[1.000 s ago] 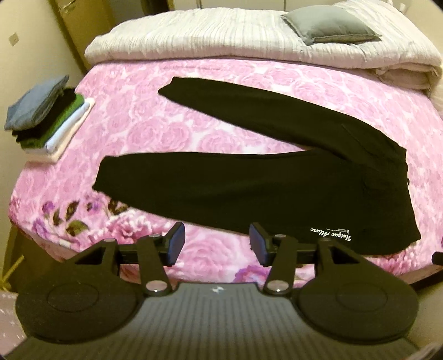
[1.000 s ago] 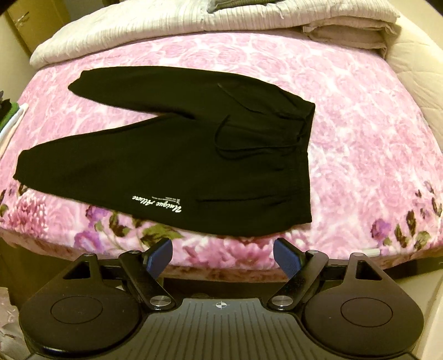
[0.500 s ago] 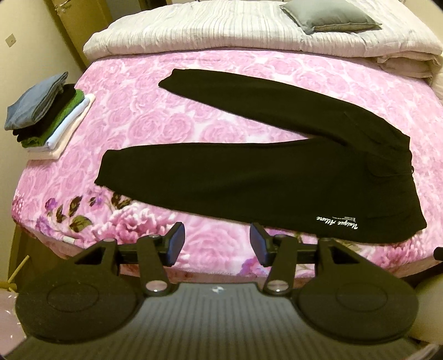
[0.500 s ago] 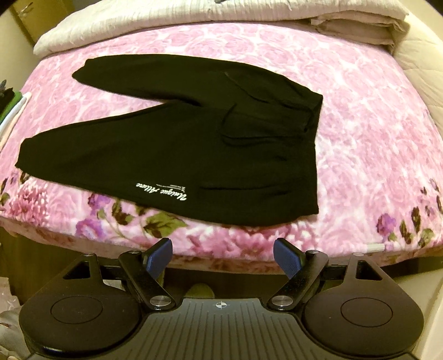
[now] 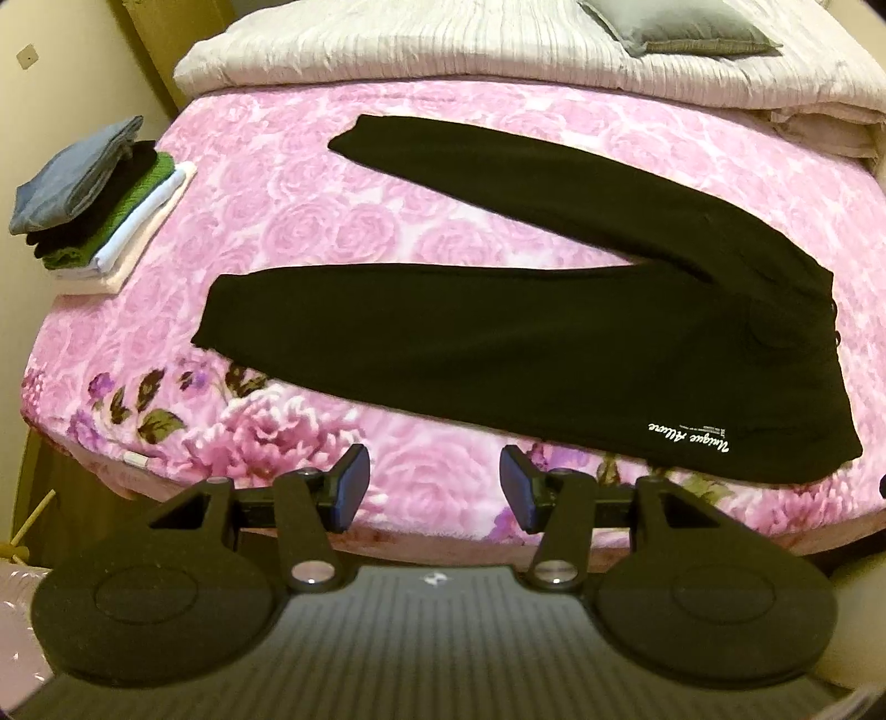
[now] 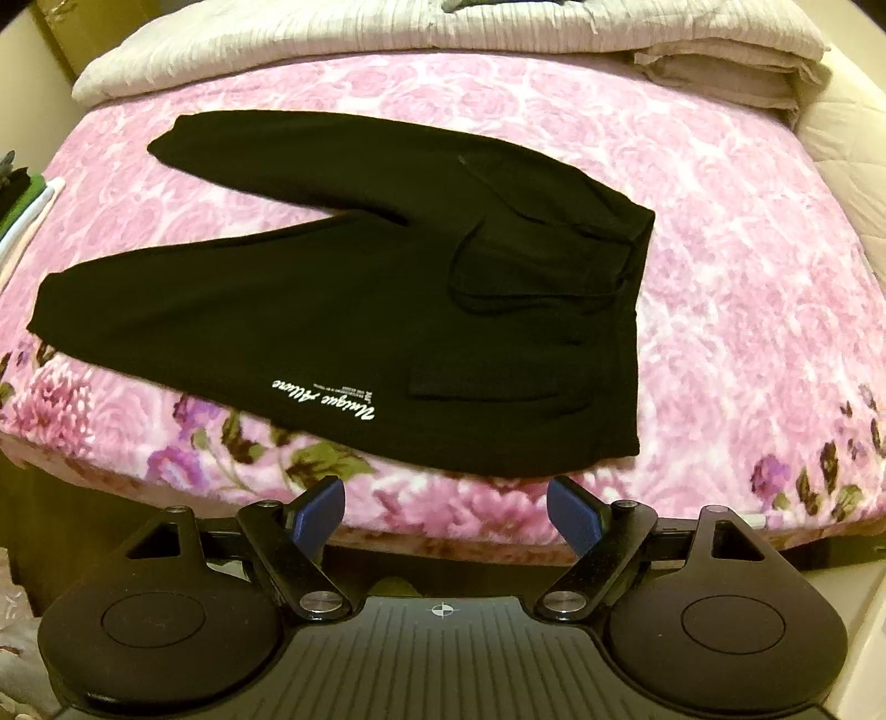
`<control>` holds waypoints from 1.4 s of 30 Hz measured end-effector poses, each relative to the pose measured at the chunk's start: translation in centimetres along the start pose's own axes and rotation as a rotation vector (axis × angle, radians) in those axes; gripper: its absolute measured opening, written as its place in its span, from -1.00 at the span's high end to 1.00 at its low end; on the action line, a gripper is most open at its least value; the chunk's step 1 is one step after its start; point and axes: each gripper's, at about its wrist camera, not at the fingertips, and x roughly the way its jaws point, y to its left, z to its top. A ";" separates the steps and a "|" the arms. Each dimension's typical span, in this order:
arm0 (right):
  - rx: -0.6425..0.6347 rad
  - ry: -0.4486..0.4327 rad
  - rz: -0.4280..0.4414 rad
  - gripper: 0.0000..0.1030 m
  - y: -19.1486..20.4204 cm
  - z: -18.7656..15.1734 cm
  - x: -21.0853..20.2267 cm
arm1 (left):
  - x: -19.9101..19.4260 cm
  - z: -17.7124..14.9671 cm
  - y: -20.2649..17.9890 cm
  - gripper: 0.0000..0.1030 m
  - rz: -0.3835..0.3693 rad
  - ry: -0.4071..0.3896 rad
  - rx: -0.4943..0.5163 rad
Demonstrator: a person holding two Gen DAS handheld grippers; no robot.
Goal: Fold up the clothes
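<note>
Presently listed, by position:

1. Black trousers [image 5: 554, 343] [image 6: 387, 310]: 1 pair, spread flat on the pink rose-print blanket [image 5: 310, 221] [image 6: 747, 310] that covers the bed. The 2 legs lie apart in a V, cuffs toward the left of both views, waistband toward the right. A drawstring [image 6: 470, 288] loops loosely over the front below the waistband. A pocket opening shows near the hip in the right wrist view.

2. White script lettering [image 5: 686, 440] [image 6: 324, 400] on the nearer leg, close to the hip. It stands upside down to both cameras and seems to read "Unique Allure"; the second word is uncertain. The small print beside it is too fine to read.

3. Left gripper [image 5: 434, 487]: fingers spread, nothing between the blue pads [image 5: 354, 482]. It hangs above the near edge of the bed, short of the nearer leg, not touching cloth.

4. Right gripper [image 6: 446, 512]: fingers spread wider, empty, blue pads [image 6: 570, 512]. It sits just short of the hip-side hem, apart from the cloth.

5. Stack of folded clothes [image 5: 99, 205]: grey piece on top, then black, green, pale blue and cream, at the bed's far left corner, well apart from the trousers.

6. Pale ribbed quilt [image 5: 443, 50] [image 6: 387, 39] bunched across the head of the bed, with 1 grey pillow [image 5: 681, 25] on it.
</note>
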 end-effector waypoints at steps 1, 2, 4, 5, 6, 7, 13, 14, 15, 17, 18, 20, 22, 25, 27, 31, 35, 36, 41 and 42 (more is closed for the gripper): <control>0.002 0.002 -0.002 -0.62 0.0 0.1 0.1 | 0.2 0.2 -0.2 0.07 -0.005 -0.001 0.005; 0.004 0.003 -0.005 -0.62 0.0 0.3 0.1 | 0.4 0.5 -0.3 0.07 -0.011 -0.002 0.010; 0.023 0.011 -0.011 -0.62 -0.1 0.8 0.5 | 0.8 1.1 -0.6 0.07 -0.025 -0.005 0.021; 0.033 0.014 -0.015 -0.62 -0.1 1.2 0.7 | 1.0 1.5 -0.7 0.07 -0.032 -0.005 0.027; 0.043 0.018 -0.018 -0.62 -0.1 1.5 0.9 | 1.2 1.9 -0.8 0.07 -0.037 -0.004 0.032; 0.053 0.022 -0.022 -0.62 -0.1 1.8 1.2 | 1.6 2.3 -1.0 0.07 -0.043 -0.002 0.038; 0.114 0.045 -0.043 -0.62 -0.2 3.7 2.4 | 3.9 5.6 -1.6 0.07 -0.087 0.006 0.090; 0.124 0.049 -0.046 -0.62 -0.2 4.0 2.6 | 4.4 6.3 -1.7 0.07 -0.098 0.006 0.103; 0.134 0.053 -0.050 -0.62 -0.2 4.3 2.8 | 5.0 7.1 -1.7 0.07 -0.112 0.005 0.119; 0.154 0.060 -0.057 -0.62 -0.2 5.0 3.2 | 6.0 8.7 -1.8 0.07 -0.143 0.003 0.153; 0.164 0.064 -0.060 -0.62 -0.3 5.3 3.4 | 6.6 9.6 -1.9 0.07 -0.158 0.001 0.169; 0.220 0.067 -0.078 -0.62 -0.9 6.0 4.0 | 7.8 11.3 -1.8 0.07 -0.190 -0.009 0.209; 0.287 0.078 -0.087 -0.62 -1.8 6.7 4.9 | 9.2 13.0 -1.8 0.07 -0.217 -0.022 0.247; 0.376 0.101 -0.071 -0.62 -3.1 7.5 6.7 | 11.3 15.4 -2.2 0.07 -0.254 -0.039 0.310; 0.408 0.093 -0.055 -0.61 -3.8 8.1 7.5 | 12.8 16.8 -2.8 0.07 -0.290 -0.047 0.351; 0.420 0.052 -0.031 -0.55 -5.0 9.7 9.3 | 15.8 19.0 -5.1 0.07 -0.359 -0.042 0.439; 0.382 0.011 -0.003 -0.31 -6.7 12.4 12.1 | 19.1 20.7 -9.5 0.07 -0.420 -0.056 0.511; 0.369 0.010 0.000 -0.29 -7.2 13.3 13.1 | 20.1 21.2 -11.0 0.07 -0.423 -0.056 0.523; 0.236 -0.017 0.039 -0.28 -9.7 18.7 18.3 | 25.4 24.5 -16.8 0.07 -0.466 -0.079 0.594; 0.202 -0.020 0.043 -0.28 -10.2 19.9 19.4 | 26.6 25.4 -17.8 0.07 -0.472 -0.082 0.608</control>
